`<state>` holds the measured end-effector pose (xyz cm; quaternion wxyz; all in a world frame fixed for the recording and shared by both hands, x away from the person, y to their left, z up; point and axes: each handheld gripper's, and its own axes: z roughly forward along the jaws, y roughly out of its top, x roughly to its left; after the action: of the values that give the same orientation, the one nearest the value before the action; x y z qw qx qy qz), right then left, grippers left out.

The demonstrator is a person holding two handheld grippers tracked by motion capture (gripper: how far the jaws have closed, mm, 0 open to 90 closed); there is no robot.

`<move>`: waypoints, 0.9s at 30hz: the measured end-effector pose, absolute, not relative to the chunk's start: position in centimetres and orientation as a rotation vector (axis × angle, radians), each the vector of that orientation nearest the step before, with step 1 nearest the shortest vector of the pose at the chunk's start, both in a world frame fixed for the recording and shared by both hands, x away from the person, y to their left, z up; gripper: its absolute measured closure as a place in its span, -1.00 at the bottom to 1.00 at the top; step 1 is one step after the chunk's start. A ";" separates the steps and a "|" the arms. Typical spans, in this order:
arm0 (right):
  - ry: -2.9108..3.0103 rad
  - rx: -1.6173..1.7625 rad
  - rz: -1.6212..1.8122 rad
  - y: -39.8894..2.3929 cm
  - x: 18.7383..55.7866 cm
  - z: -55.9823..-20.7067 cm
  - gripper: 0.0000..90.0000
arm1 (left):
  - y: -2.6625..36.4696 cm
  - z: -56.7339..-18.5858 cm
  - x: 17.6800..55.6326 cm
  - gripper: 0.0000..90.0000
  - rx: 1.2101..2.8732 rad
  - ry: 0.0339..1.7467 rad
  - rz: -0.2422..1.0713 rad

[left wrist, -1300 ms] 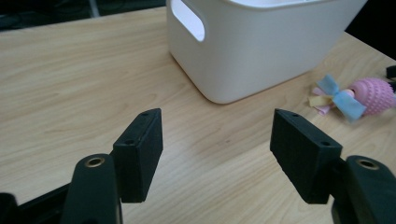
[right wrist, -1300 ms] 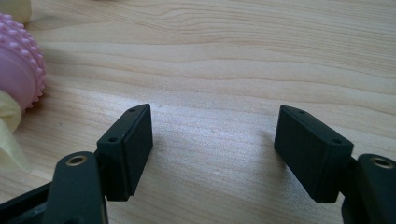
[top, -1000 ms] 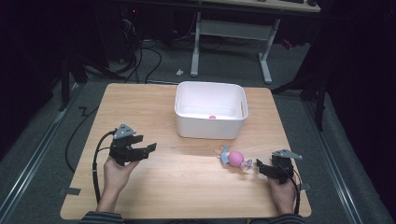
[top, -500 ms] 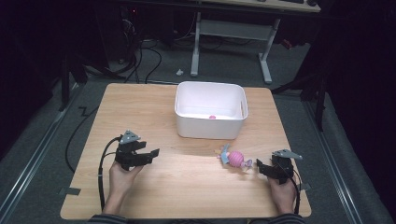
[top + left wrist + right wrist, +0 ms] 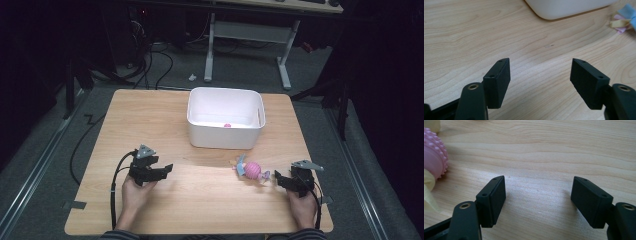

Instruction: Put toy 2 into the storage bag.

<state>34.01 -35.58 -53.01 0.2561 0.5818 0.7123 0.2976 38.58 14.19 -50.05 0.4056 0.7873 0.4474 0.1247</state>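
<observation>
the left claw [image 5: 167, 169] has sunk nearer the table [image 5: 210, 200], drawing back toward the person.

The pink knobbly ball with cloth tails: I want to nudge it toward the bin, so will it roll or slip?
The pink ball looks round, so a push may roll it. Its cloth tails lie limp on the table and would likely drag. The bumpy surface probably grips well.

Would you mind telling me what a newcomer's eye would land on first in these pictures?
Probably the pink knobbly toy with pastel ribbons, lying on the wooden table just in front of the open right gripper. Behind it stands a white bin with something small and pink inside. The left gripper also gapes open, holding nothing.
</observation>
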 end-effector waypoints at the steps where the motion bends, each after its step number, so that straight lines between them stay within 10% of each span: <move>1: 1.933 1.579 0.808 -35.6 34.0 -53.0 -0.37 | 14.1 -50.2 38.6 -0.27 1.988 1.133 0.314; 27: 1.932 1.581 0.808 -35.6 34.0 -53.0 -0.35 | 12.0 -53.4 40.5 -0.28 2.056 1.163 0.477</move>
<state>34.01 -35.58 -53.00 0.2562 0.5824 0.7118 0.2976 40.52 12.02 -53.36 0.3579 0.7967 0.4505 0.1850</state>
